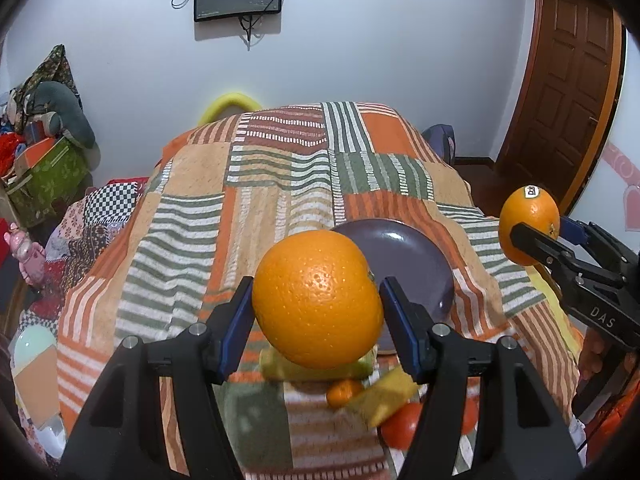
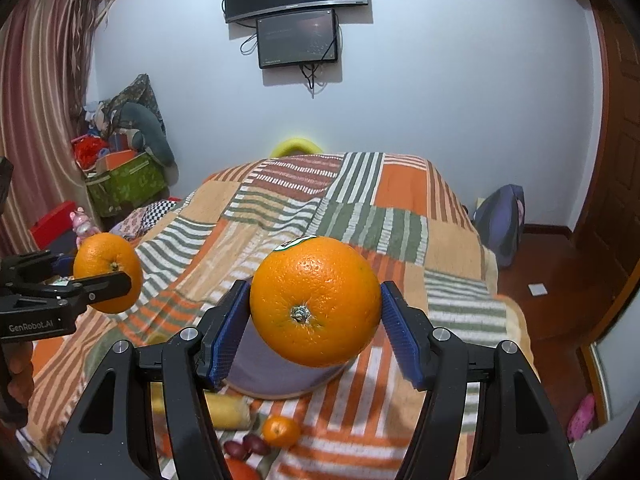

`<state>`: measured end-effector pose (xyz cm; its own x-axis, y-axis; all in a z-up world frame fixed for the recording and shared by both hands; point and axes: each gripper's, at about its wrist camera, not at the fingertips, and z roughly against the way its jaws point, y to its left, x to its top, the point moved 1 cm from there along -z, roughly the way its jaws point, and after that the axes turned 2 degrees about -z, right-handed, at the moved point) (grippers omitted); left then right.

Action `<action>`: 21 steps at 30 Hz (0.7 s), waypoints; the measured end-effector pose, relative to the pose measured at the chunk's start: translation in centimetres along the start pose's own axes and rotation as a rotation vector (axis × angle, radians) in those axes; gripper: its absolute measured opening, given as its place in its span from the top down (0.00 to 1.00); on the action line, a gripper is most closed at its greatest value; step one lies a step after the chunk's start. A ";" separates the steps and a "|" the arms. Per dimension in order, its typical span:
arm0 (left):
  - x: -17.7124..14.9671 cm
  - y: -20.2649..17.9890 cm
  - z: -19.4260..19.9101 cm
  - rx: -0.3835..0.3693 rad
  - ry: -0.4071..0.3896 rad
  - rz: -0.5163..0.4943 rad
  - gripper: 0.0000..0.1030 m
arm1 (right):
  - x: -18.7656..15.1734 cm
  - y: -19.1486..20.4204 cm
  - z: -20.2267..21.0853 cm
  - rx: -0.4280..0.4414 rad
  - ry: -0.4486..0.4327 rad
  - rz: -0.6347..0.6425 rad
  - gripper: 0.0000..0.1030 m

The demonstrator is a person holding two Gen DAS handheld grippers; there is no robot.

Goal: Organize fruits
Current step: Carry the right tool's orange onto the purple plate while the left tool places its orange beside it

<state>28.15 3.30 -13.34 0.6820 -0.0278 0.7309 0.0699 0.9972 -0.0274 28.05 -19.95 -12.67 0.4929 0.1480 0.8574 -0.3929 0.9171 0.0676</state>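
My left gripper (image 1: pixel 318 304) is shut on a large orange (image 1: pixel 318 300), held in the air above the near edge of a purple plate (image 1: pixel 408 256). My right gripper (image 2: pixel 316 308) is shut on a second orange (image 2: pixel 316 300), which has a sticker on top and hangs over the same plate (image 2: pixel 264 372). Each view shows the other gripper off to the side: the right gripper (image 1: pixel 548 232) with its stickered orange (image 1: pixel 528 230), and the left gripper (image 2: pixel 96 272) with its orange (image 2: pixel 108 272). A hand shows behind each of them.
Below the grippers on the striped patchwork blanket (image 1: pixel 192 216) lie a small mandarin (image 2: pixel 280 430), a banana (image 2: pixel 228 412), dark grapes (image 2: pixel 248 446) and a red fruit (image 1: pixel 400 424). A green box (image 2: pixel 128 184) with clutter stands at far left, a wooden door (image 1: pixel 568 92) at right.
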 end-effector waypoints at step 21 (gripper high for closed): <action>2.5 0.3 -9.8 -0.018 0.110 -0.047 0.40 | 0.0 -0.1 -9.6 0.030 0.134 0.025 0.40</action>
<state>37.03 2.84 -18.25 0.7532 -0.0828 0.6526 0.1160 0.9932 -0.0078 35.56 -16.47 -17.63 0.5815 0.2206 0.7830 -0.4284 0.9013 0.0642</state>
